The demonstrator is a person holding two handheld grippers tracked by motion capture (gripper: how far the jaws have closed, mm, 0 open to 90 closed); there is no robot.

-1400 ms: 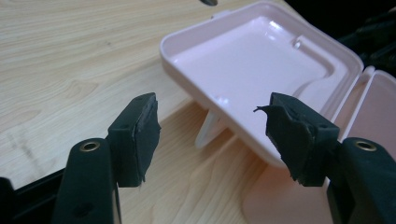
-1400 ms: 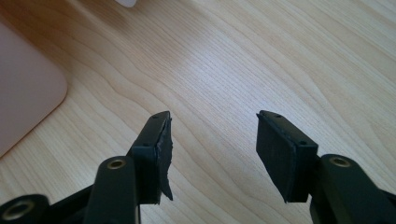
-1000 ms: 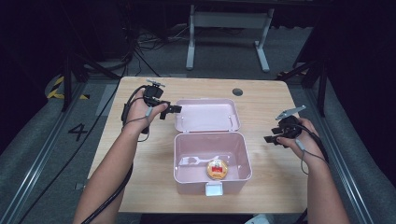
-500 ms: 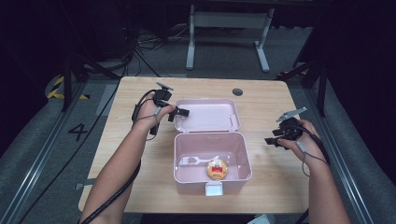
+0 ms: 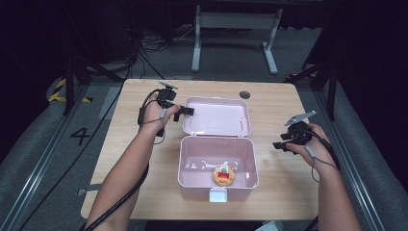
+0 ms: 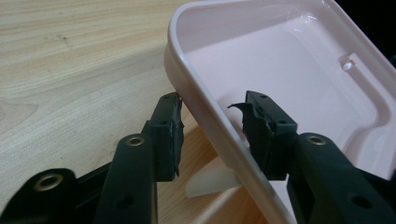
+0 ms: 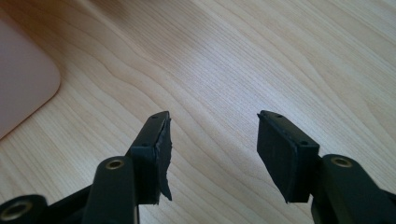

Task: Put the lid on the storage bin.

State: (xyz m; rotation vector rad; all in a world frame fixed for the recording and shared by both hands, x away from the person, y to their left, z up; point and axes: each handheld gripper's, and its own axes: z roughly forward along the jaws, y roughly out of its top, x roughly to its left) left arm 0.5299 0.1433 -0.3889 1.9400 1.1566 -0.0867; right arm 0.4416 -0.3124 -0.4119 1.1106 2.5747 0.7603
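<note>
A pink lunch box (image 5: 217,166) is sitting open near the front edge of the table (image 5: 115,144), its lid (image 5: 219,117) lying back flat behind it. A small round food item (image 5: 223,176) and a white utensil (image 5: 204,163) are resting inside the box. The left gripper (image 6: 212,123) is straddling the lid's left rim with its jaws parted, one outside and one inside, not clamping. The right gripper (image 7: 212,149) is hovering over bare wood right of the box, jaws spread wide and holding nothing.
</note>
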